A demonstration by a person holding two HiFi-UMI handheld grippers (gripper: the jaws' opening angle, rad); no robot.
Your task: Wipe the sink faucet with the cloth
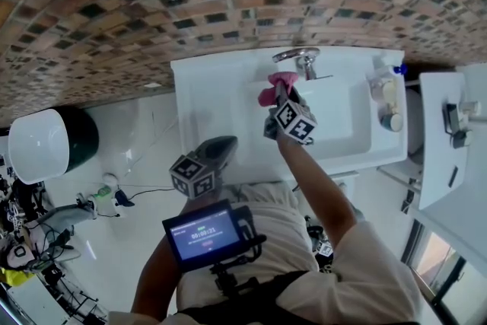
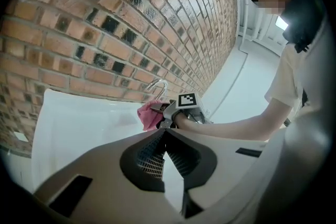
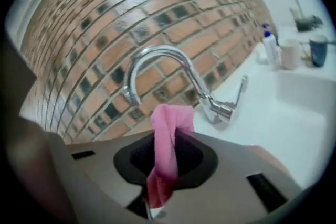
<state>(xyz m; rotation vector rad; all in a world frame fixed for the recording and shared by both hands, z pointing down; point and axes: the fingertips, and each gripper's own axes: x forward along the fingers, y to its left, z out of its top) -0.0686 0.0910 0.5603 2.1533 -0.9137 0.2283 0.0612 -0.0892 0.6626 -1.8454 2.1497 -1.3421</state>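
— Where is the cloth point(image 3: 170, 126) found?
— It is held in the right tongs point(image 3: 167, 144). In the right gripper view the pink fabric is pinched between the jaws, with one end standing up above them and the rest hanging down through the gap.
— And the faucet point(image 3: 168, 68)?
— The chrome spout is seen arching just beyond the cloth's upper end, against the brick wall point(image 3: 105, 23). Contact cannot be settled from that view, though the cloth seems just short of the spout. In the head view the cloth is placed directly below the spout, over the basin of the white sink point(image 1: 205, 87).
— What is given by the left gripper view that is missed elsewhere?
— The right tongs are shown from the side there, with their marker cube point(image 2: 187, 100) and the person's forearm point(image 2: 236, 126) stretched across the sink. The left tongs point(image 2: 165, 132) are read there too: the jaws are closed tip to tip, with nothing between them.
— Where are the left tongs held?
— In the head view they are found at the sink's near edge, well apart from the faucet.
— Is anything set beside the tap?
— A blue-capped bottle point(image 3: 269, 47), a pale cup point(image 3: 290, 55) and a dark cup point(image 3: 317, 50) are stood on the sink's rim to the right, and are made out clearly only in the right gripper view
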